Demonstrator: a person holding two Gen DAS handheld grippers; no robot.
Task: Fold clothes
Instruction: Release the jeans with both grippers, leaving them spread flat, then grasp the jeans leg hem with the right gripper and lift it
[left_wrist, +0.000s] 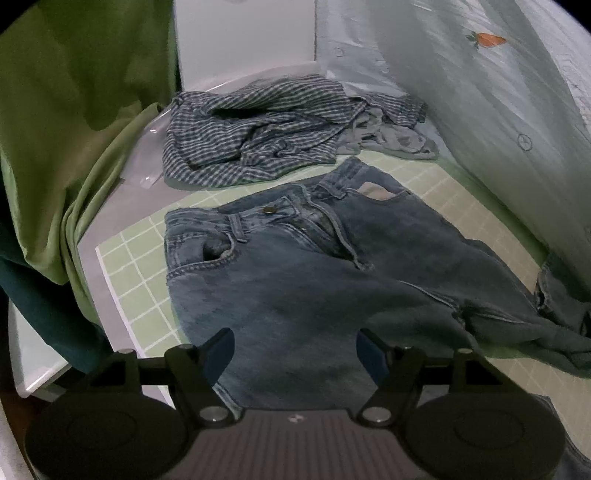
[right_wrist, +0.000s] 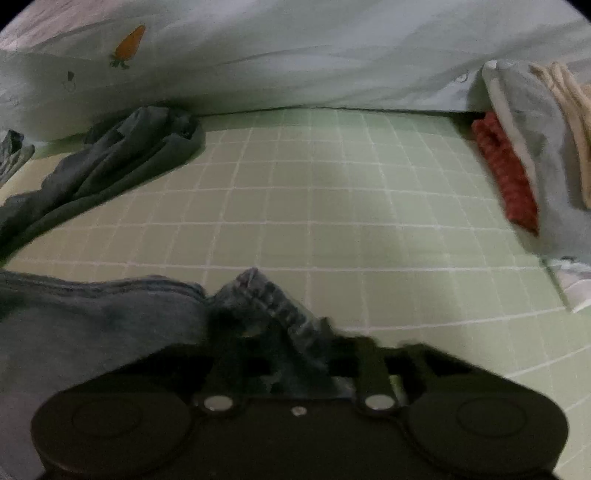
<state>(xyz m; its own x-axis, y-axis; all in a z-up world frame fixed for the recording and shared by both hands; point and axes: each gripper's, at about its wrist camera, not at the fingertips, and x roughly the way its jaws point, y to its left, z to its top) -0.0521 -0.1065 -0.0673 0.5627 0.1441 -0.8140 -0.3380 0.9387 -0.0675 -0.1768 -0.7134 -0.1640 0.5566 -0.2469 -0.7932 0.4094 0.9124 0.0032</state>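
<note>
A pair of blue jeans (left_wrist: 295, 266) lies front up on the green grid mat (left_wrist: 133, 280), waistband toward the back. My left gripper (left_wrist: 295, 350) is open and hovers over the near leg of the jeans, holding nothing. In the right wrist view my right gripper (right_wrist: 291, 347) is shut on a bunched denim hem of the jeans (right_wrist: 266, 299), low over the mat (right_wrist: 332, 206). The other leg end (right_wrist: 122, 155) lies crumpled at the back left. The view is blurred.
A striped blue shirt (left_wrist: 258, 133) and a light blue garment (left_wrist: 391, 136) are heaped behind the jeans. Green fabric (left_wrist: 74, 110) hangs at left. A pale carrot-print sheet (right_wrist: 295, 55) walls the back. Folded clothes, red, grey and cream (right_wrist: 524, 147), are stacked at the right.
</note>
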